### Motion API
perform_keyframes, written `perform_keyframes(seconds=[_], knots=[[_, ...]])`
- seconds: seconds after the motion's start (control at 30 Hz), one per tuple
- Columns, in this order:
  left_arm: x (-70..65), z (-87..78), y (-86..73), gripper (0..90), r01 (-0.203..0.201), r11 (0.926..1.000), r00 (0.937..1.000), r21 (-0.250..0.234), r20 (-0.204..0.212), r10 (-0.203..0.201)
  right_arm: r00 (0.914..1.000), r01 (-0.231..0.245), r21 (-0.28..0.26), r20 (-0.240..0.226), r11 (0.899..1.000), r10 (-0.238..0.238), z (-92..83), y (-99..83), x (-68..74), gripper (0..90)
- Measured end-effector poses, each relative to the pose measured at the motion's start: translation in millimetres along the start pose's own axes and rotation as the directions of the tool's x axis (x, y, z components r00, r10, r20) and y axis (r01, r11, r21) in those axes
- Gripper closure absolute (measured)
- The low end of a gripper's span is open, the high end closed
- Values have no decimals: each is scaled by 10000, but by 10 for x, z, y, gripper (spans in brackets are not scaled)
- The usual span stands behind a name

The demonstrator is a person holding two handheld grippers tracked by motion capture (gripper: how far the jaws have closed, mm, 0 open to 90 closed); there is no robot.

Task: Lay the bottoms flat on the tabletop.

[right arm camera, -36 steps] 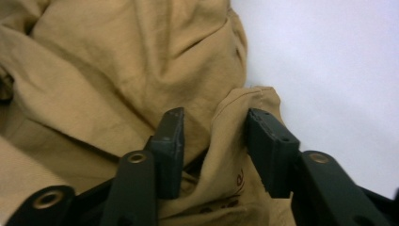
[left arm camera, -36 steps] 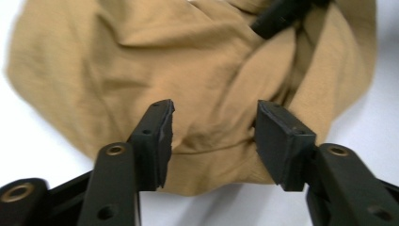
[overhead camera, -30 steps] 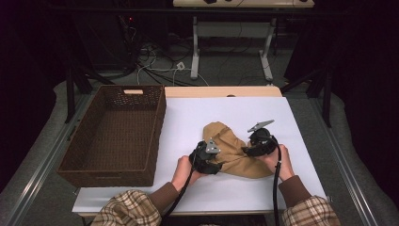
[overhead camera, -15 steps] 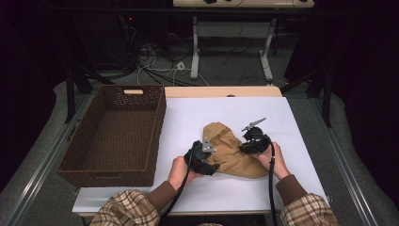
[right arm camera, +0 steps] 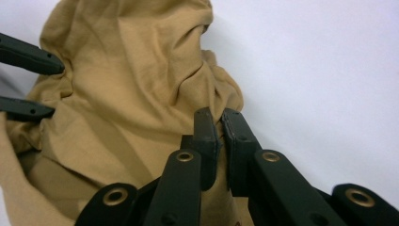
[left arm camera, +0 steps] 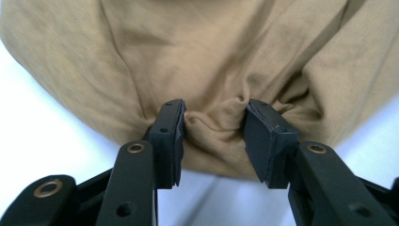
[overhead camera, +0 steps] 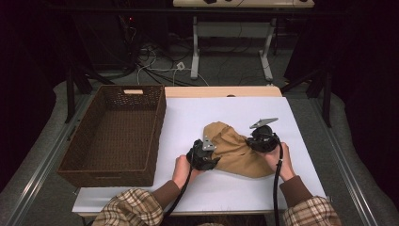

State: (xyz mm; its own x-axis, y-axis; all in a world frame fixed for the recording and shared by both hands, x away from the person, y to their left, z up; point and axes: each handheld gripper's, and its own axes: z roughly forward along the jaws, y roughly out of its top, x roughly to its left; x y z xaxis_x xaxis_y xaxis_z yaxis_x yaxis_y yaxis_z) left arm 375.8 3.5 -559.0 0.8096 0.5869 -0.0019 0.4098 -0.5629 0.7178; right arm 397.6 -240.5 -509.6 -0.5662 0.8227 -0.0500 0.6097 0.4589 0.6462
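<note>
So there's a crumpled tan cloth (overhead camera: 233, 150) lying on the white bench (overhead camera: 226, 113), a bit right of the middle and toward the person's edge, with a gripper working each end of it. The left gripper (left arm camera: 214, 132) is at the cloth's left end, and in its own view you can see a bunched fold of fabric sitting between the two black jaws. They've just been closing in on it, and both pads (left arm camera: 171, 136) look like they're touching the fold on either side, so I'd call that a pinch on the cloth, though there's a fair gap between them because of the wad of fabric. The right gripper (right arm camera: 219, 129) is at the right end, jaws clenched nearly together with a thin ridge of the cloth nipped between the tips. In that same view the left gripper's jaws poke in from the left edge, against the far side of the cloth. From the high view, both hands come up from the bottom in brown cuffs and plaid sleeves (overhead camera: 127, 207). A dark brown wicker basket (overhead camera: 155, 136) sits on the left, well apart from the cloth.
</note>
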Motion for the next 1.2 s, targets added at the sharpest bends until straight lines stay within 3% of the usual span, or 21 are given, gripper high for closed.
perform_keyframes(seconds=[0.2, 0.3, 0.47, 0.53, 0.6, 0.7, 0.77, 0.87, 0.97, 1.2], knots=[[18, -24, 50, 490, 67, 10000, 9999, -24, -90, -68, 9999, -50, 611, 111, 9981, 44, 114, -71, -60, 780], [15, -116, 77, 430, 100, 9999, 9999, -109, -72, -101, 9998, -35, 480, 200, 9988, 26, 89, -52, -63, 705], [-52, -255, 132, 379, -61, 9993, 9999, -359, 157, 66, 10000, -26, 179, -10, 9998, 26, 68, -18, -17, 542], [-94, -302, 169, 362, -156, 9985, 9995, -531, 273, 170, 9997, -100, 59, -229, 9999, 101, 89, 2, -4, 521], [-141, -335, 199, 357, -260, 9976, 9985, -647, 468, 291, 9995, -88, 41, -310, 10000, 89, 117, 23, 12, 532], [-231, -328, 206, 356, -434, 9967, 9948, -681, 886, 494, 9989, 72, 235, -464, 9997, -61, 189, 36, 45, 635], [-294, -289, 189, 397, -629, 9960, 9903, -628, 1197, 701, 9991, 93, 294, -426, 9995, -80, 209, 32, 57, 703], [-380, -200, 155, 597, -1041, 9933, 9814, -505, 1565, 1108, 9991, 166, 403, -394, 9991, -150, 231, 20, 54, 787], [-423, -110, 109, 740, -1275, 9915, 9735, -276, 1880, 1304, 9995, 140, 431, -299, 9990, -127, 234, 13, 46, 867], [-441, -67, 64, 866, -1488, 9888, 9661, -123, 2116, 1480, 9998, 174, 28, -19, 9998, -174, 145, 30, 40, 899]])
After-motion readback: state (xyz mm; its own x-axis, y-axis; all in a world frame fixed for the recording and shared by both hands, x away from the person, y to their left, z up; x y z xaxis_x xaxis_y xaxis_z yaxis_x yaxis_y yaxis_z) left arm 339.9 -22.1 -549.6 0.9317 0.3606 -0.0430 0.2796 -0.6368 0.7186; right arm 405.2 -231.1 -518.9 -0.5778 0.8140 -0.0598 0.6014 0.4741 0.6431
